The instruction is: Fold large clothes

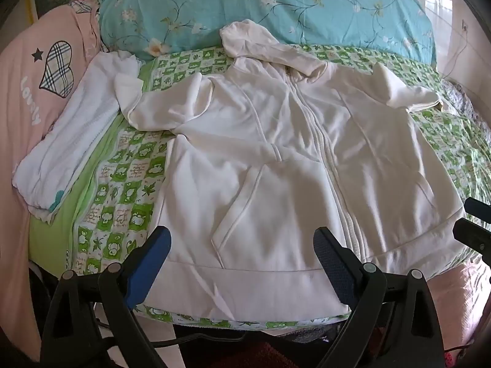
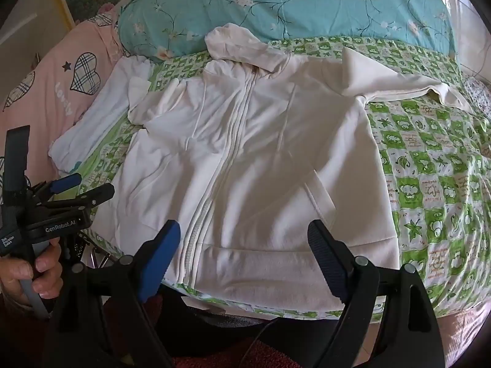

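**White hoodie spread flat, both tongs hanging open at its hem**

The large white zip-front hooded sweatshirt (image 1: pixel 276 153) (image 2: pixel 245 153) lies face up on the green-and-white checked cartoon-print bedsheet (image 1: pixel 122 184) (image 2: pixel 429 168), zipper closed and running up the middle, hem towards me at the near edge of the bed. Its hood (image 1: pixel 264 40) (image 2: pixel 242 46) is crumpled at the far end, touching the turquoise floral-print pillow (image 1: pixel 276 0) (image 2: pixel 276 3). One sleeve bends out on my left, its cuff resting on a folded white towel-like cloth (image 1: pixel 70 141) (image 2: pixel 98 113); the other sleeve stretches away to my right across the sheet.

My left gripper (image 1: pixel 242 257) hangs just above the hem on the pocket side, its blue-padded fingers (image 1: pixel 150 257) spread wide and holding nothing. My right gripper (image 2: pixel 244 251) hovers over the hem near the zipper's foot, fingers likewise wide apart and empty. In the right wrist view my left hand (image 2: pixel 24 273) shows at the edge, wrapped round the handle of the left gripper.

Beyond the white cloth lies a pink quilt with plaid heart patches (image 1: pixel 40 76) (image 2: pixel 61 86).
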Demonstrator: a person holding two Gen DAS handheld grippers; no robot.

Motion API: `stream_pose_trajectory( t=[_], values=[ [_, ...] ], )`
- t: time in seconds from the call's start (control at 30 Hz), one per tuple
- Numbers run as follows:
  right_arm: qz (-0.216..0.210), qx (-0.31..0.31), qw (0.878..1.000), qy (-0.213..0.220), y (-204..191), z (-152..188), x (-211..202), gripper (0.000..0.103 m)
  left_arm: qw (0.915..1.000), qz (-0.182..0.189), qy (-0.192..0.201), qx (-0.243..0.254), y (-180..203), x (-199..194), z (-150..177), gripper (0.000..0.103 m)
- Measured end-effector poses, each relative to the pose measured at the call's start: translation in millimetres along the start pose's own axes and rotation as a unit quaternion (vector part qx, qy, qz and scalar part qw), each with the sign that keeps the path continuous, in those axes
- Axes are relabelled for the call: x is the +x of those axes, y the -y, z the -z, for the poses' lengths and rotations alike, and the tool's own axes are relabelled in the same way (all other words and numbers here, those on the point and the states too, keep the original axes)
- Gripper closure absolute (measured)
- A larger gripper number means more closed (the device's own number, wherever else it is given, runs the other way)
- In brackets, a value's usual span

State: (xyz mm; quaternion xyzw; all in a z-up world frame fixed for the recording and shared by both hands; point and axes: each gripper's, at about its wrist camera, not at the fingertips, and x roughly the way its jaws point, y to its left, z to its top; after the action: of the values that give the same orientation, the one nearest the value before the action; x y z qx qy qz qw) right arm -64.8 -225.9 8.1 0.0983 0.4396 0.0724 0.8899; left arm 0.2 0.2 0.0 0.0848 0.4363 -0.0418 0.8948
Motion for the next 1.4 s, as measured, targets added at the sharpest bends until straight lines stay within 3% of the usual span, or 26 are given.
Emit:
stream_pose_trajectory(
  t=[1.4],
  values=[
    [-0.003,0.011,1.000,0.000,6.0,-2.9,1.6,0.018,1.0000,-0.003,-0.007,0.002,1.5,3.2,-1.7,0.008]
  ],
)
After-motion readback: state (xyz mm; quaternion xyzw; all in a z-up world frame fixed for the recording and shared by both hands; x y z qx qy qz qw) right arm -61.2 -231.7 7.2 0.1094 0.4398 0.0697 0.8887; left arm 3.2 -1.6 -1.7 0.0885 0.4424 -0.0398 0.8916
